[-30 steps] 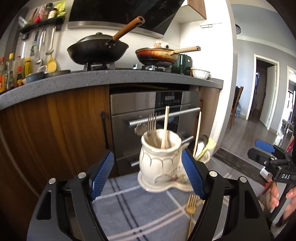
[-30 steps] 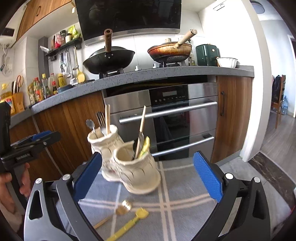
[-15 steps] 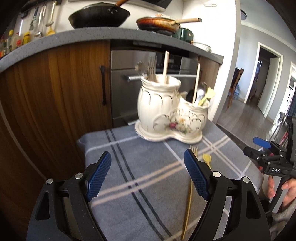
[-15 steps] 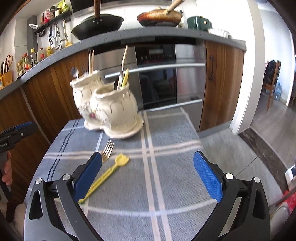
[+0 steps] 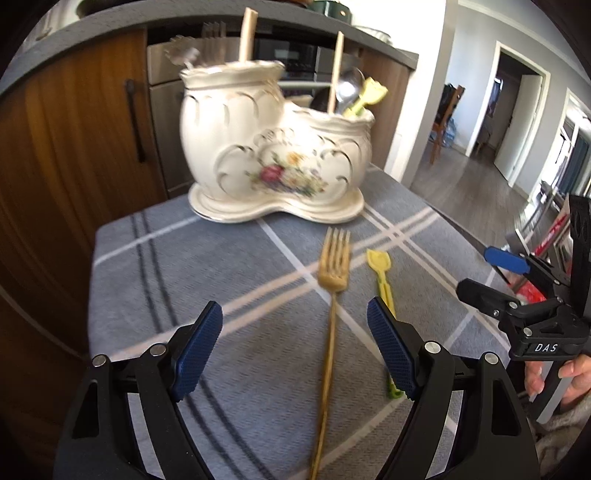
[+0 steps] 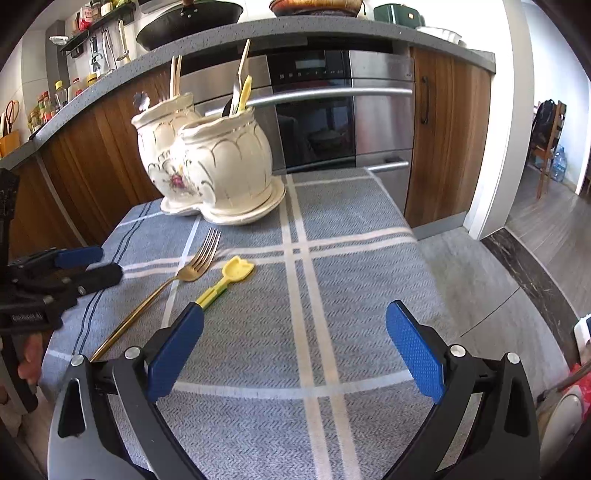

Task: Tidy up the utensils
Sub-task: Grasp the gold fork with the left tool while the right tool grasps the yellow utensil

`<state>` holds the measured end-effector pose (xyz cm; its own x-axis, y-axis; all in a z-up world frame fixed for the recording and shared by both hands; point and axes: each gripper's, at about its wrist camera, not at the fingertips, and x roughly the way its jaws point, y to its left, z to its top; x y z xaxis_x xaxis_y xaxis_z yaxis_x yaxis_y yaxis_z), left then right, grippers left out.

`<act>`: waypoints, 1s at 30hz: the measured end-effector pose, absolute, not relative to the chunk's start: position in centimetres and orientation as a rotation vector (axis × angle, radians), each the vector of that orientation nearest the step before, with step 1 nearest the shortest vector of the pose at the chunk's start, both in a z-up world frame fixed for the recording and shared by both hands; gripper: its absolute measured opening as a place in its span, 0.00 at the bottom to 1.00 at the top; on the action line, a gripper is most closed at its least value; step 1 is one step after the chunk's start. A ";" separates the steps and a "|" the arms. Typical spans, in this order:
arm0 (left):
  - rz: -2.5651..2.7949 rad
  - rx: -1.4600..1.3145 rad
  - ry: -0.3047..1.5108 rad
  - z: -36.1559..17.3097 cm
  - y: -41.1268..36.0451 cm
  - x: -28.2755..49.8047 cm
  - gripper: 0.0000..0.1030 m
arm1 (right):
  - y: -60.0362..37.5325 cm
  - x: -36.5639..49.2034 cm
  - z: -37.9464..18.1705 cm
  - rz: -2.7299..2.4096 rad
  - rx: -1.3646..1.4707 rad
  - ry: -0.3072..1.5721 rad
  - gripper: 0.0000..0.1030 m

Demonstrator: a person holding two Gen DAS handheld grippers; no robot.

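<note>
While the kitchen counter [image 6: 332,31] and the steel oven [image 6: 332,110] with its wooden cabinets [image 6: 450,140] fill the background, a small table covered by a grey checked cloth [image 6: 351,295] occupies the foreground. At the far edge of the cloth stands a cream ceramic holder [image 6: 218,162] made of two joined pots on one shared base, painted with flowers; its taller pot lies to the left in the left wrist view [image 5: 280,147]. Both pots hold utensils upright: wooden sticks, a metal spoon and a yellow piece show above the rims, the rest blurred.

The left gripper [image 5: 295,347] hangs above the near part of the cloth with its blue pads spread wide and nothing pressed between them. The right gripper [image 6: 295,354] is likewise spread wide over bare cloth, holding nothing. Each gripper appears at the edge of the other's view, with fingers of a hand [image 5: 554,376] on the handle.

A gold fork [image 5: 332,295] lies flat on the cloth in front of the holder, tines toward it; its handle runs down between the left gripper's pads, on the cloth beneath them. Just beside the fork, to its right, lies a small yellow spoon [image 6: 229,280], its bowl also toward the holder and apart from the fork.
</note>
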<state>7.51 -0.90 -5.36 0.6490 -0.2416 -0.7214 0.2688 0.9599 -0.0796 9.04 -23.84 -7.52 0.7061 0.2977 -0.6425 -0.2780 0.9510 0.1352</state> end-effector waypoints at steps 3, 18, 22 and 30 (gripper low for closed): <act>-0.313 0.067 0.845 -6.4 -2.1 7.7 0.78 | -23.8 8.9 -7.8 0.326 0.025 0.727 0.95; -0.368 0.140 0.937 -8.1 -4.9 10.9 0.26 | -23.1 8.7 -8.7 0.366 0.008 0.776 0.78; -0.359 0.157 0.932 -8.2 -5.3 11.3 0.21 | -22.9 9.0 -8.5 0.368 0.013 0.786 0.75; -0.334 0.080 0.905 -8.2 -3.7 11.2 0.05 | -20.8 10.2 -8.2 0.383 0.001 0.830 0.66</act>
